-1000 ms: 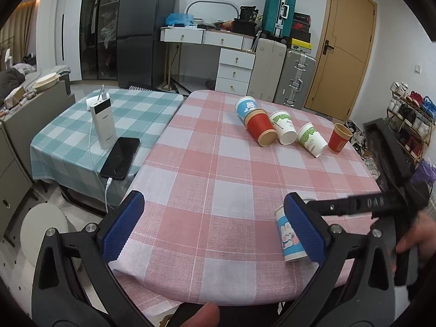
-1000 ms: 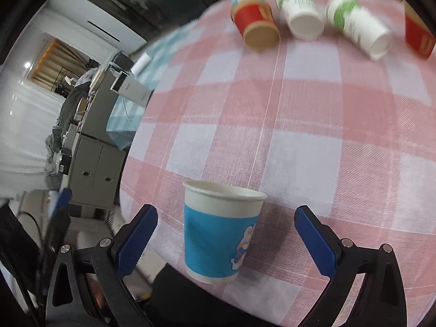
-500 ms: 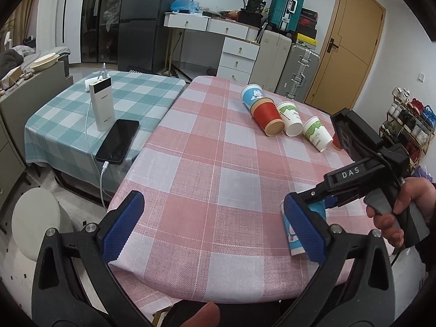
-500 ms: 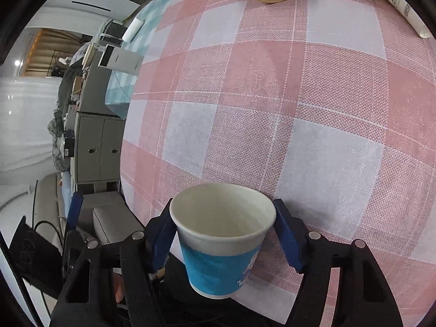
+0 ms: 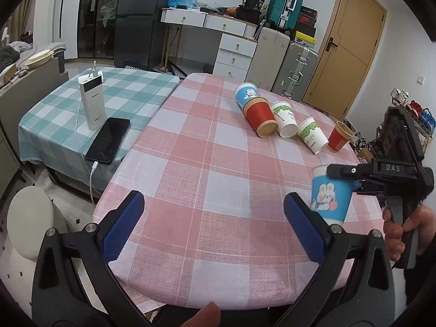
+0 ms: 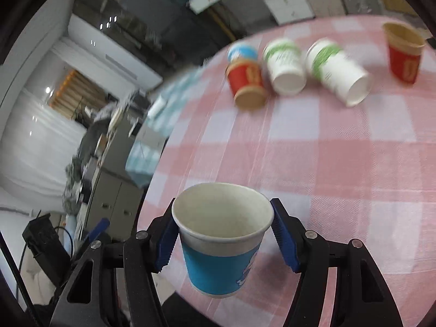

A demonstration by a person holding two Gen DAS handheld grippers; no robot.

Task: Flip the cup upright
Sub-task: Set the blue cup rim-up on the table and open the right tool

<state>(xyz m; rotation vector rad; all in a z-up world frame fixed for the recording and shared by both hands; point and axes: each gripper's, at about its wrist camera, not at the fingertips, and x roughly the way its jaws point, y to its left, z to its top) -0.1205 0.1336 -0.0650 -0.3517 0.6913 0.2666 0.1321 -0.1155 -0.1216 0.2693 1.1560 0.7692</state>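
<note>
My right gripper (image 6: 222, 241) is shut on a blue rabbit cup (image 6: 220, 250) and holds it upright, mouth up, above the near edge of the pink checked table (image 6: 340, 163). The same blue rabbit cup (image 5: 329, 196) shows at the right of the left wrist view, held by the right gripper (image 5: 354, 179), lifted off the table. My left gripper (image 5: 212, 229) is open and empty over the table's near edge. Further back lie a second blue cup (image 5: 245, 94), a red cup (image 5: 260, 118) and two white-green cups (image 5: 284, 118) (image 5: 312, 135) on their sides. Another red cup (image 5: 339, 136) stands upright.
A teal checked table (image 5: 81, 103) to the left carries a white power bank (image 5: 92, 103) and a black phone (image 5: 109, 143) on a cable. Drawers (image 5: 234, 51), suitcases (image 5: 283, 62) and a door (image 5: 351, 43) stand behind. A shoe rack (image 5: 414, 114) is at the right.
The right gripper closed on the blue rabbit cup and lifted it off the table, then tilted up toward the far cups. The left gripper stayed open in place.
</note>
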